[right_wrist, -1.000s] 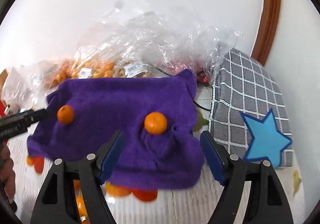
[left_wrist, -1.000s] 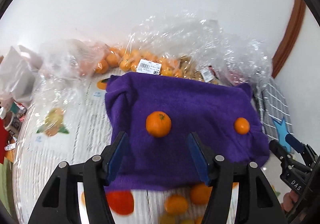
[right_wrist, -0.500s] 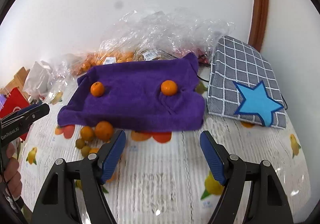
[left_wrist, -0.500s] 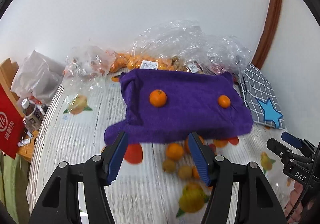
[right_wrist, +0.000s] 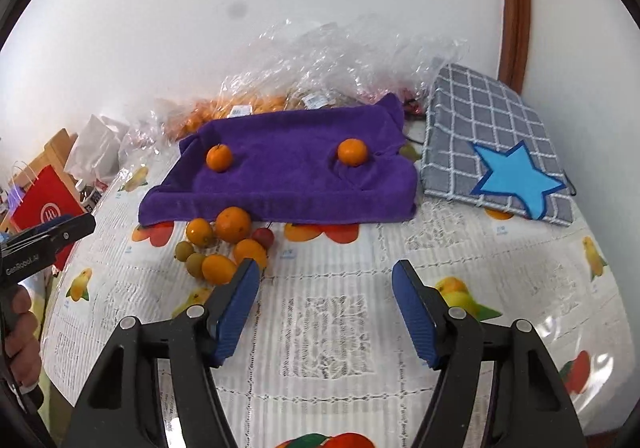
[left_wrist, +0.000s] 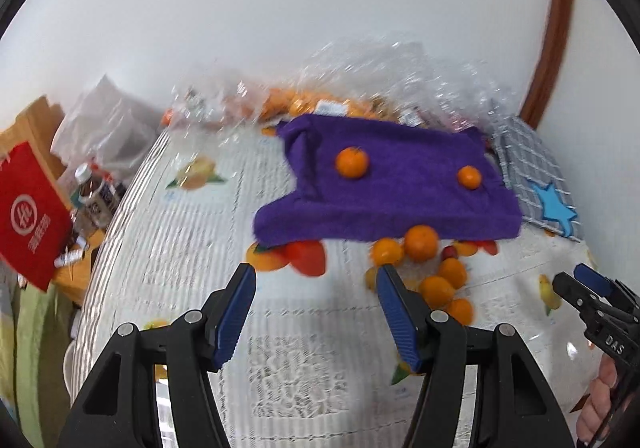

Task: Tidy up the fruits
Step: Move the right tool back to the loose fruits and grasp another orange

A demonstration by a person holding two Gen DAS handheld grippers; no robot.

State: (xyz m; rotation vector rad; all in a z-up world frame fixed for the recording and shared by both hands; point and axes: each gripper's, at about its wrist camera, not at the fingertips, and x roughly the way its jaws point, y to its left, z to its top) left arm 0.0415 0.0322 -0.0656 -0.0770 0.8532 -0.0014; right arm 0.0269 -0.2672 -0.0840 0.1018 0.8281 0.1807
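Note:
A purple towel (right_wrist: pixel 296 171) lies spread on the table with two oranges on it, one at its left (right_wrist: pixel 219 157) and one at its right (right_wrist: pixel 352 152). In the left wrist view the same towel (left_wrist: pixel 392 183) carries those oranges (left_wrist: pixel 351 162) (left_wrist: pixel 469 177). A pile of several loose fruits (right_wrist: pixel 224 244) sits on the tablecloth just in front of the towel, also seen as a fruit pile (left_wrist: pixel 428 264) from the left. My left gripper (left_wrist: pixel 316 284) is open and empty, back from the towel. My right gripper (right_wrist: pixel 326 282) holds nothing and its jaws are closing.
Clear plastic bags of oranges (right_wrist: pixel 320 59) are heaped behind the towel against the wall. A grey checked cushion with a blue star (right_wrist: pixel 496 151) lies to the right. A red paper bag (left_wrist: pixel 28 211) and bottles (left_wrist: pixel 94 187) stand off the table's left edge.
Both grippers have pulled back from the towel, which now looks farther away. The loose fruit pile and more tablecloth have come into view. The right jaws have narrowed slightly.

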